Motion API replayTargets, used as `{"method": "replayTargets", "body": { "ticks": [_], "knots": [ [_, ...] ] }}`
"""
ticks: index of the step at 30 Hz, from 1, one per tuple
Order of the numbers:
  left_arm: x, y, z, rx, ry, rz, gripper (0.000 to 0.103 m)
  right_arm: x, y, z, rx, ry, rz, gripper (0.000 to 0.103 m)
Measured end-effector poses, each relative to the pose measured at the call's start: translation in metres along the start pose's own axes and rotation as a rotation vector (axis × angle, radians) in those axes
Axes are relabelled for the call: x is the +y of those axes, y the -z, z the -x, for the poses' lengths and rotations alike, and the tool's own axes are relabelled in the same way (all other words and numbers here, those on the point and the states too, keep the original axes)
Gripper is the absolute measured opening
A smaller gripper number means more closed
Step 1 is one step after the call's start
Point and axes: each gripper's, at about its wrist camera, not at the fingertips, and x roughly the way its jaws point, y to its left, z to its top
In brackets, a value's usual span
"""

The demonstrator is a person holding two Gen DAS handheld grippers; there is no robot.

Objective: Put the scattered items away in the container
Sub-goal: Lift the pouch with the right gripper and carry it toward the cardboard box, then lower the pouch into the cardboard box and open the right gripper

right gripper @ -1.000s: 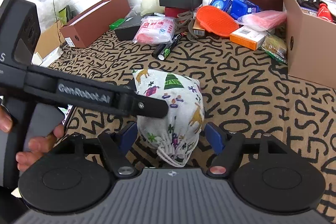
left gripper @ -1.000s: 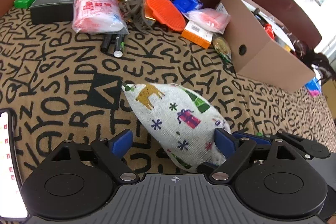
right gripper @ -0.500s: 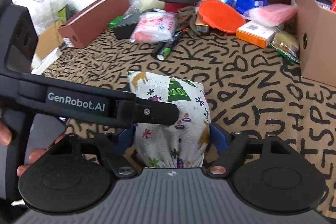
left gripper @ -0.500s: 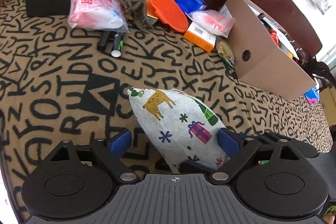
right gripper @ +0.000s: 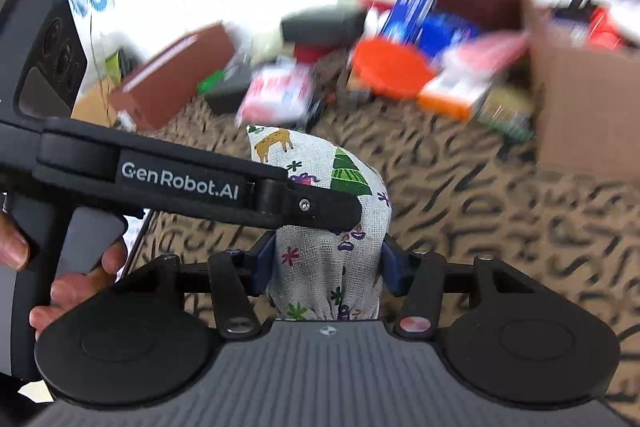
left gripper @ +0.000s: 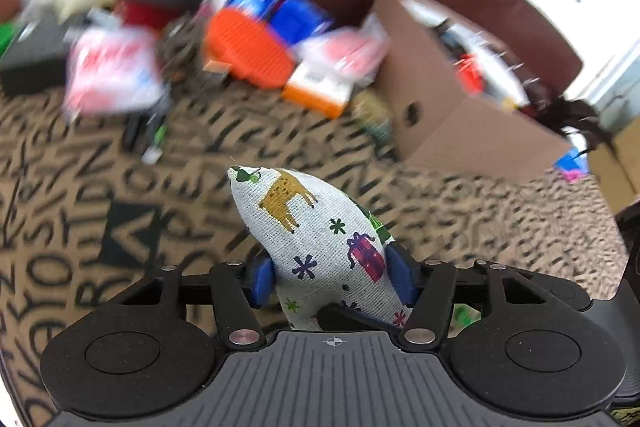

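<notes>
Both grippers closed just now on one printed drawstring pouch (left gripper: 320, 239): left gripper (left gripper: 332, 277) pinching its lower body, right gripper (right gripper: 326, 265) squeezing the gathered neck end, probably to lift the soft, floppy bag without sagging toward the cardboard box (left gripper: 460, 115) ahead and to the right. Clutter beyond the fingertips smeared by blur, box contents barely readable, pouch underside and drawstring hidden behind the pads (right gripper: 264, 263).

Pouch (left gripper: 320, 239) between both grippers; cardboard box (left gripper: 460, 123) beyond, to the right
</notes>
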Motion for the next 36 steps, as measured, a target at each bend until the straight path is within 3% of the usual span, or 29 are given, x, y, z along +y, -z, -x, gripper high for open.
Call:
{"method": "replayTargets", "body": {
  "ticks": [10, 18, 25, 36],
  "knots": [
    [-0.092, -0.067, 0.012, -0.166, 0.108, -0.212, 0.059, -0.039, -0.053, 0.076, -0.255, 0.119, 0.019, 0.058],
    [-0.136, -0.153, -0.016, -0.196, 0.246, -0.216, 0.059, -0.083, -0.115, 0.102, -0.394, 0.248, 0.011, 0.058],
    [-0.148, -0.218, -0.067, -0.203, 0.284, -0.248, 0.06, -0.126, -0.16, 0.08, -0.428, 0.313, -0.055, 0.058],
    [-0.107, -0.262, -0.159, -0.132, 0.247, -0.206, 0.06, -0.178, -0.18, -0.005, -0.365, 0.369, -0.103, 0.058]
  ]
}}
